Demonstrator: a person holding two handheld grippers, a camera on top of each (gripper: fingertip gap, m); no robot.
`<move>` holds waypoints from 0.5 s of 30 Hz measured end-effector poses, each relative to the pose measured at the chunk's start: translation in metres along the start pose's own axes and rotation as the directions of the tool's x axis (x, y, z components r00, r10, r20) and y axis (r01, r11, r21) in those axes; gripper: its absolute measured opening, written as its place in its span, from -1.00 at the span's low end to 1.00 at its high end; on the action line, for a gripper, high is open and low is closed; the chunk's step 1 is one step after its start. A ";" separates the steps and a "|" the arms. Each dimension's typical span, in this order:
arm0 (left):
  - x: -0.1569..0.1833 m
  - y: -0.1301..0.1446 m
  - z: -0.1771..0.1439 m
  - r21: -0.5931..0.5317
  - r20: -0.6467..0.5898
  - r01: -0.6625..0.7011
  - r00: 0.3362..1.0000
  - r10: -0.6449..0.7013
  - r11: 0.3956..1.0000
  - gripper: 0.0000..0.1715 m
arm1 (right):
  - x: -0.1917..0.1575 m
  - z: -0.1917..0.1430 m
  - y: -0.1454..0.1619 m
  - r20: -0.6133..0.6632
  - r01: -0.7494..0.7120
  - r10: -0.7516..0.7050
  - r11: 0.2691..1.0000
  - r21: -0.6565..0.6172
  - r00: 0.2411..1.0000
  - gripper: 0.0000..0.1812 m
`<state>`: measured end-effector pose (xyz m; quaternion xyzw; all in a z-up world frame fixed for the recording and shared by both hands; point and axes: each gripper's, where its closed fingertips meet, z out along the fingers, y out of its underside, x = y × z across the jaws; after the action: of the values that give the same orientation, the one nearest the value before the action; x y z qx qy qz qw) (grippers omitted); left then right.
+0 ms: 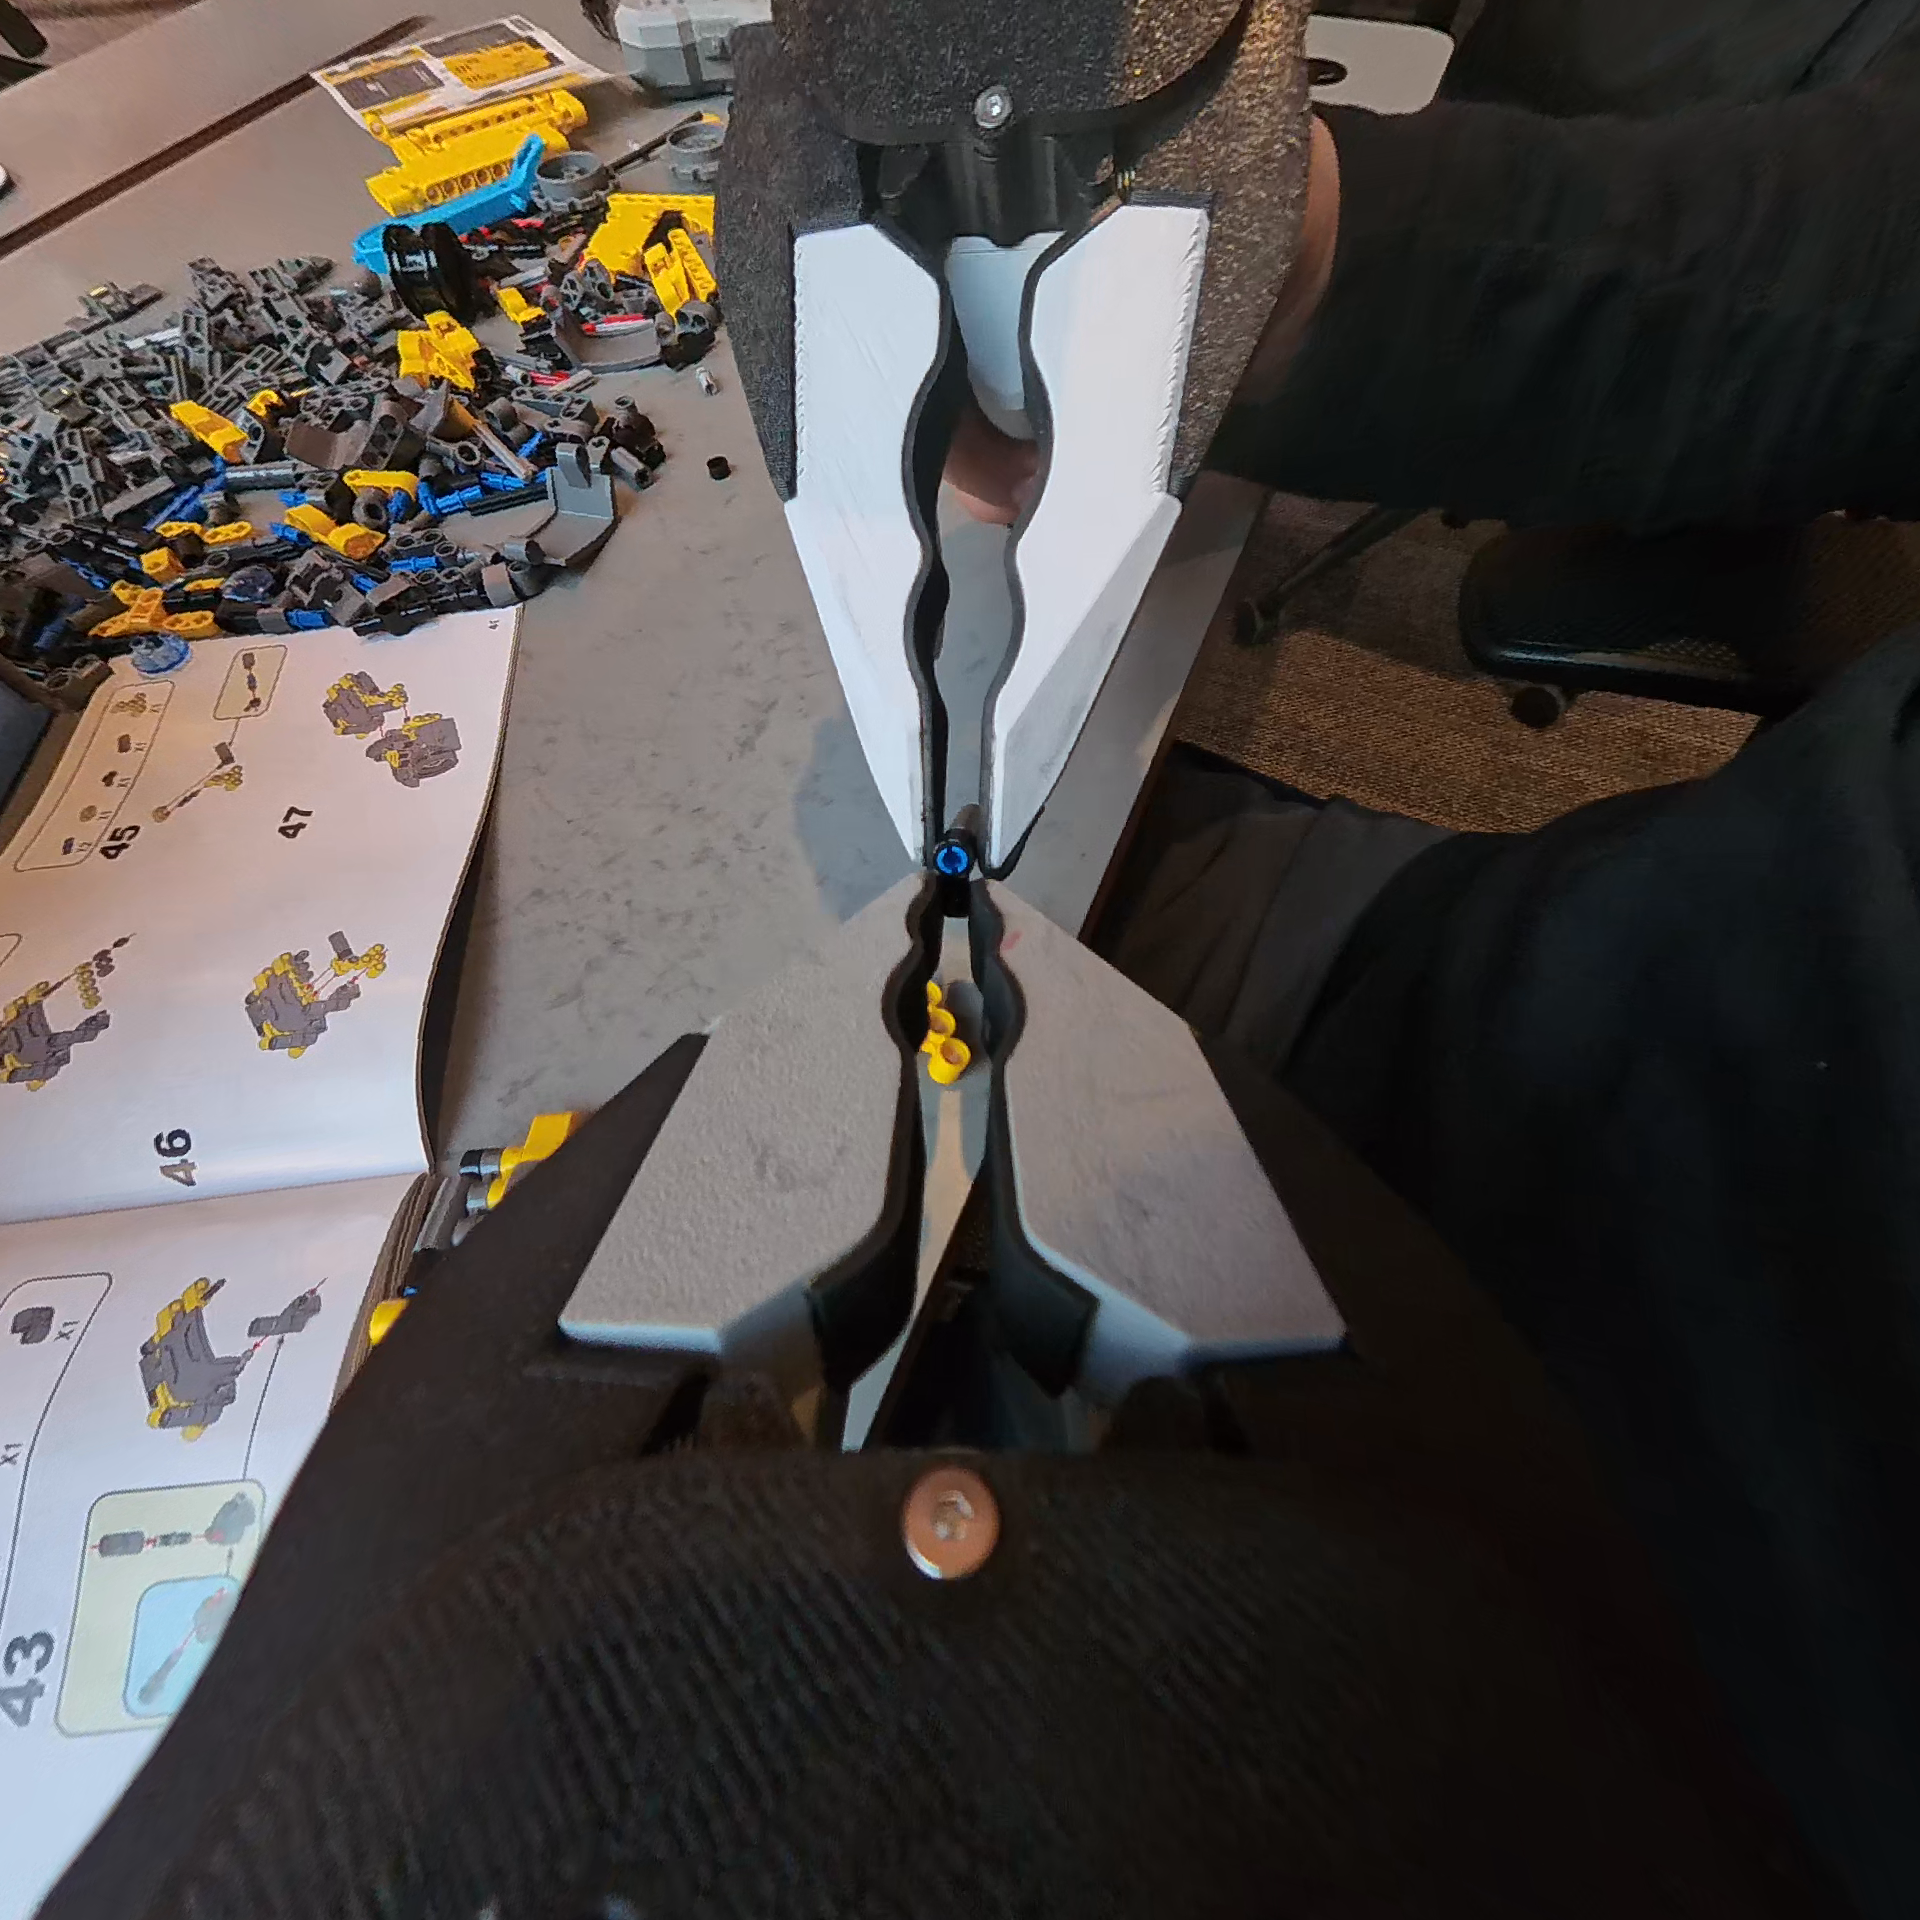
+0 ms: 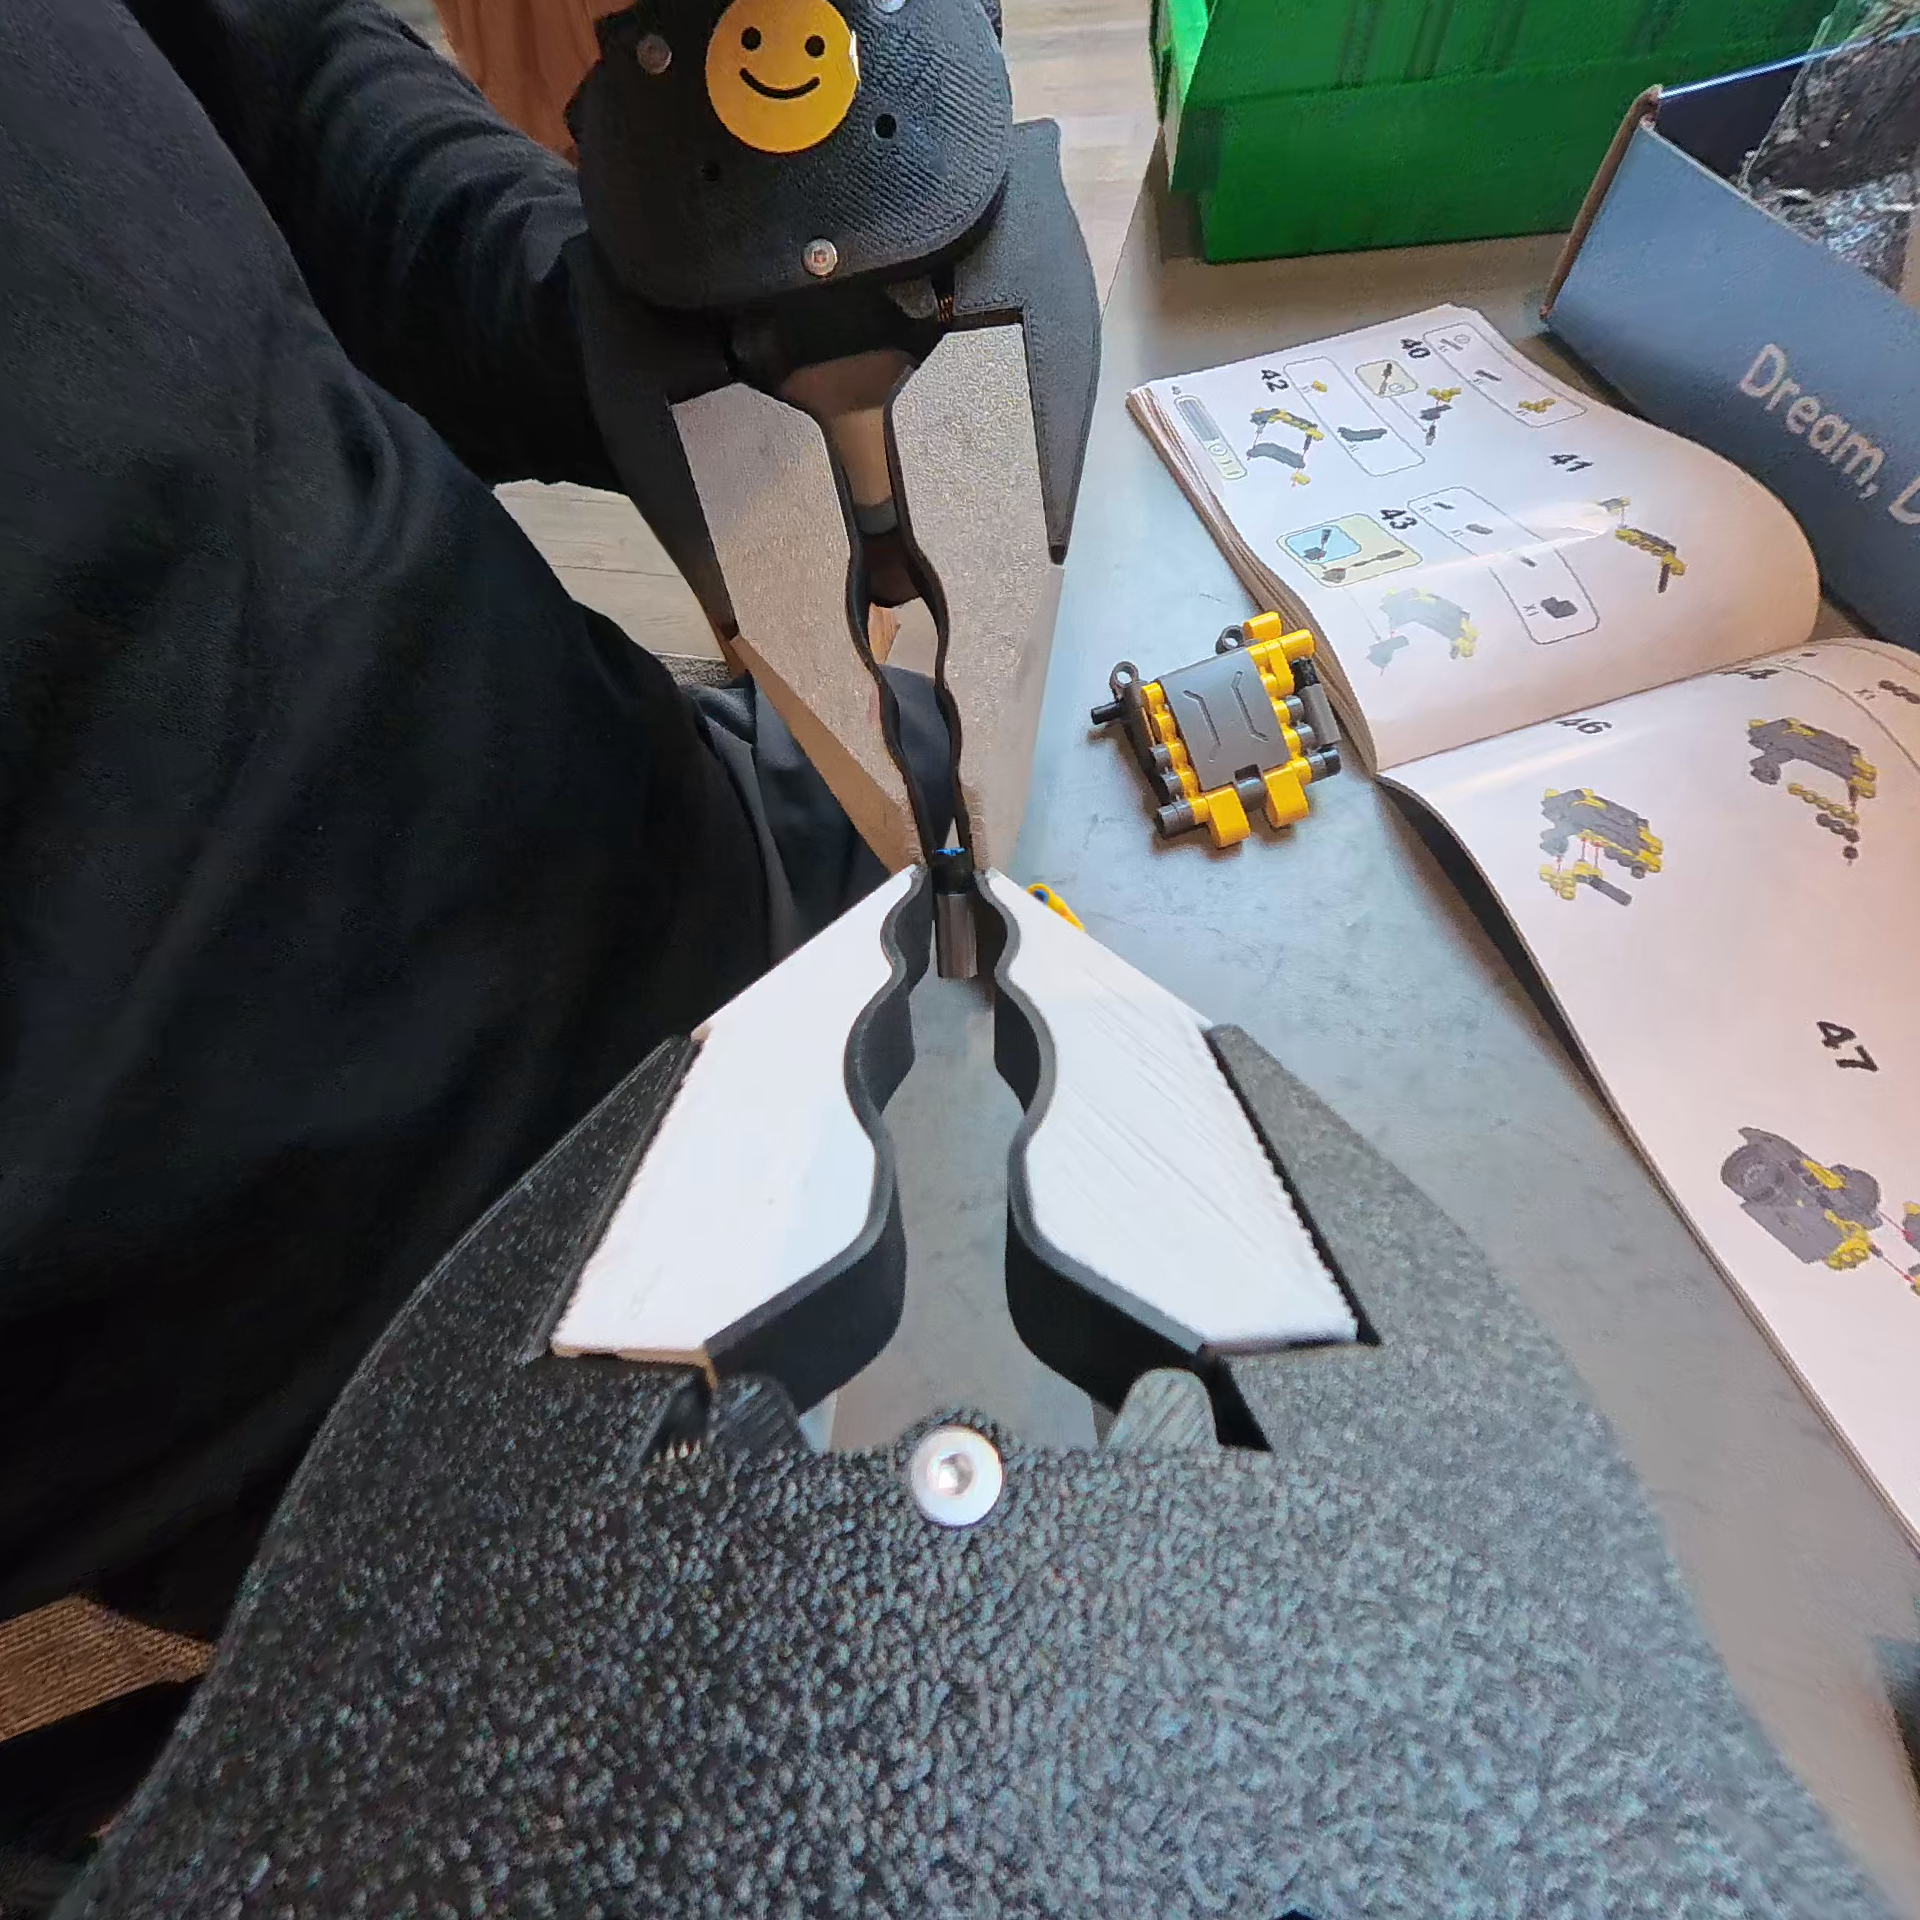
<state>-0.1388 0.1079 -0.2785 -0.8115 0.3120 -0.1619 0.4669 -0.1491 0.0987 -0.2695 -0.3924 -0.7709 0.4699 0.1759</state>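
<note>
My left gripper (image 1: 951,902), with grey fingers, and my right gripper (image 2: 951,883), with white fingers, meet tip to tip above the table's near edge. The right gripper is shut on a small dark grey tubular connector (image 2: 954,935). The left gripper (image 2: 943,844) is shut on a blue pin (image 2: 948,855) at that connector's far end. In the left wrist view the blue pin (image 1: 951,860) shows end-on between the right gripper's tips (image 1: 954,847). A small yellow piece (image 1: 943,1029) lies on the table under the left fingers.
A pile of loose black, grey, yellow and blue bricks (image 1: 312,468) covers the grey table (image 1: 665,727). An open instruction booklet (image 2: 1558,623) lies beside a small yellow-grey assembly (image 2: 1221,743). A green box (image 2: 1403,125) and a blue-grey box (image 2: 1766,364) stand behind. Black sleeves and a chair (image 1: 1621,613) are alongside. Left and right tips are no more than a few centimetres apart.
</note>
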 end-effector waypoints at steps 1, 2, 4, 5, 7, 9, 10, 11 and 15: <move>0.000 0.001 0.000 -0.003 0.000 -0.001 1.000 0.001 1.000 -0.98 | 0.000 0.001 0.001 0.001 0.000 0.000 1.000 -0.007 1.000 -0.93; 0.001 0.002 0.001 -0.007 0.001 -0.001 1.000 0.001 1.000 -0.98 | -0.001 0.001 0.002 -0.004 0.006 -0.007 1.000 -0.017 1.000 -0.94; 0.000 0.004 0.001 -0.011 0.008 0.006 1.000 -0.005 1.000 -0.98 | 0.000 0.003 0.003 -0.025 0.033 -0.034 0.999 -0.032 0.999 -0.94; 0.000 0.005 0.001 -0.014 0.010 0.014 1.000 -0.014 1.000 -0.98 | 0.001 0.003 0.003 -0.036 0.044 -0.045 0.998 -0.035 0.998 -0.94; -0.003 0.006 0.000 -0.014 0.024 0.033 0.999 -0.033 0.999 -0.89 | 0.003 0.003 0.003 -0.055 0.055 -0.057 0.998 -0.036 0.997 -0.94; -0.005 0.009 -0.002 -0.021 0.044 0.047 0.998 -0.046 0.999 -0.77 | 0.005 0.001 0.003 -0.063 0.057 -0.059 0.998 -0.035 0.996 -0.94; -0.007 0.011 -0.003 -0.029 0.056 0.051 0.997 -0.049 0.998 -0.72 | 0.007 0.000 0.004 -0.074 0.061 -0.063 0.997 -0.038 0.995 -0.94; -0.008 0.014 -0.004 -0.037 0.073 0.054 0.996 -0.051 0.998 -0.68 | 0.009 -0.001 0.005 -0.091 0.068 -0.072 0.997 -0.043 0.993 -0.94; -0.010 0.031 -0.004 -0.073 0.112 0.061 0.992 -0.053 0.995 -0.62 | 0.015 -0.004 0.010 -0.143 0.117 -0.129 0.989 -0.086 0.981 -0.93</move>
<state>-0.1591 0.1007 -0.3027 -0.8450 0.2686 -0.1182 0.4472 -0.1518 0.1152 -0.2781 -0.3843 -0.7960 0.3977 0.2459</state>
